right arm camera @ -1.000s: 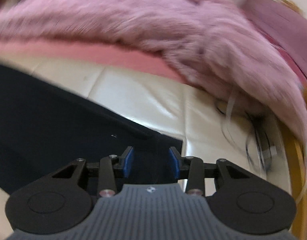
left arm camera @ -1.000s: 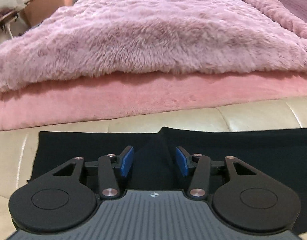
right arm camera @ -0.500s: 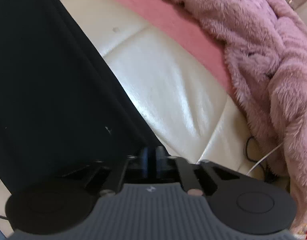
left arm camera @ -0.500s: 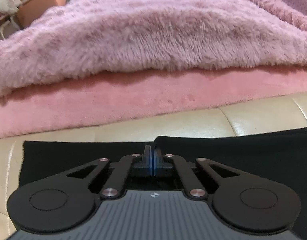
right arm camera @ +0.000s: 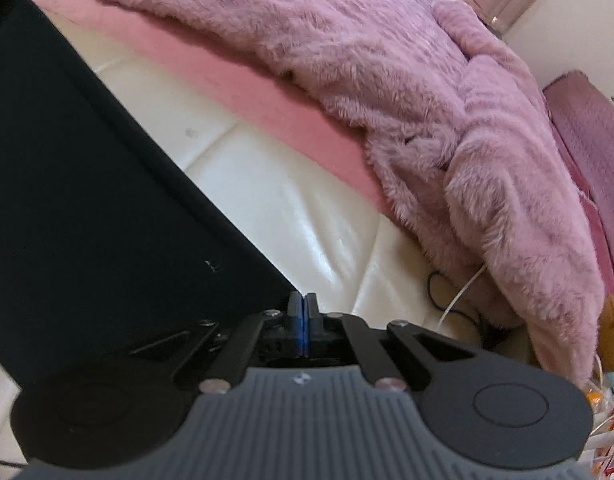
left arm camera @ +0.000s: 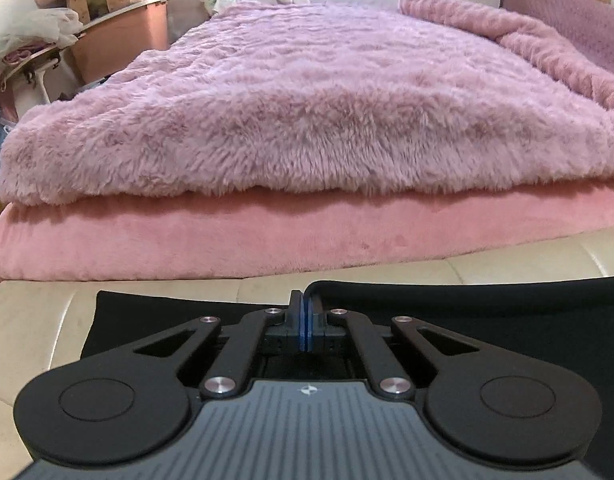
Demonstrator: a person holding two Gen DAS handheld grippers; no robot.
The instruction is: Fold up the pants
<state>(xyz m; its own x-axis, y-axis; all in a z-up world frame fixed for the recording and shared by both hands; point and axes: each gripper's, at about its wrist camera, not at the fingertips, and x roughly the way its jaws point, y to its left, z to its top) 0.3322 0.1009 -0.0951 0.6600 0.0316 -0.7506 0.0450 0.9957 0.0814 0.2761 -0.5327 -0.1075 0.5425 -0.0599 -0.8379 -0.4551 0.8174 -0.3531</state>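
The black pants [left arm camera: 487, 308] are spread flat on the cream cushion [right arm camera: 291, 200], near the pink blanket [left arm camera: 307, 120]. The soft, limp fabric is best taken by its edges. Both the left gripper [left arm camera: 306, 312] and the right gripper [right arm camera: 302, 314] are closed, each pinching a fabric edge.

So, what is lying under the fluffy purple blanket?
Under the fluffy blanket a smoother pink layer shows along its front edge, resting on the cream cushioned surface. How far the pink layer runs beneath is covered. In the right wrist view, cables disappear under its corner.
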